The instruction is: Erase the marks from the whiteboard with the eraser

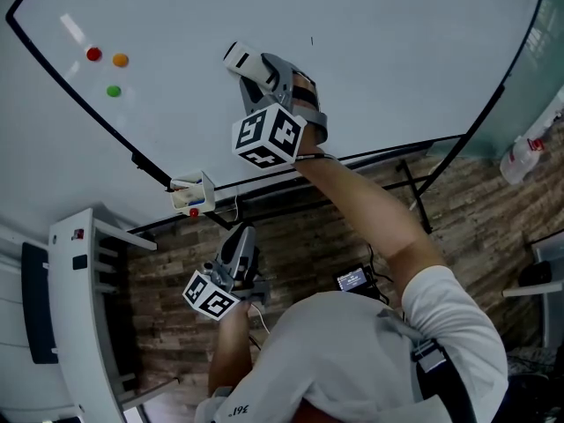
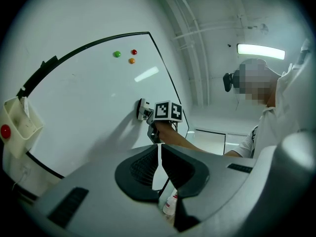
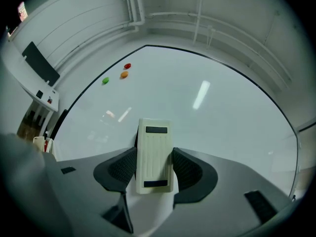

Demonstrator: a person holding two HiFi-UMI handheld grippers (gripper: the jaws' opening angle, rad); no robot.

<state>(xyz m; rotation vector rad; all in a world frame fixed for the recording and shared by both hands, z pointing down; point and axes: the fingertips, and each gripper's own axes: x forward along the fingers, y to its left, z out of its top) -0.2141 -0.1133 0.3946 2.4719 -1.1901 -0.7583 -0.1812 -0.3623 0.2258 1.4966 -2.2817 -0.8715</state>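
The whiteboard (image 1: 370, 69) fills the upper head view. My right gripper (image 1: 249, 67) is shut on a cream eraser (image 1: 238, 57), whose face lies flat against the board left of centre. A tiny dark mark (image 1: 311, 40) sits to the eraser's right. In the right gripper view the eraser (image 3: 154, 142) stands upright between the jaws of that gripper (image 3: 155, 164), with the board (image 3: 207, 117) behind looking white. My left gripper (image 1: 236, 245) hangs low below the board, shut and holding nothing. Its own view shows the jaws of this gripper (image 2: 159, 149) together and the eraser (image 2: 143, 108) on the board (image 2: 89, 98).
Red (image 1: 93, 54), orange (image 1: 120, 59) and green (image 1: 113, 90) magnets sit at the board's upper left. A white holder (image 1: 194, 194) hangs on the bottom frame. A spray bottle (image 1: 527, 151) stands at the right. White shelving (image 1: 84, 307) is at the lower left. The floor is wood-patterned.
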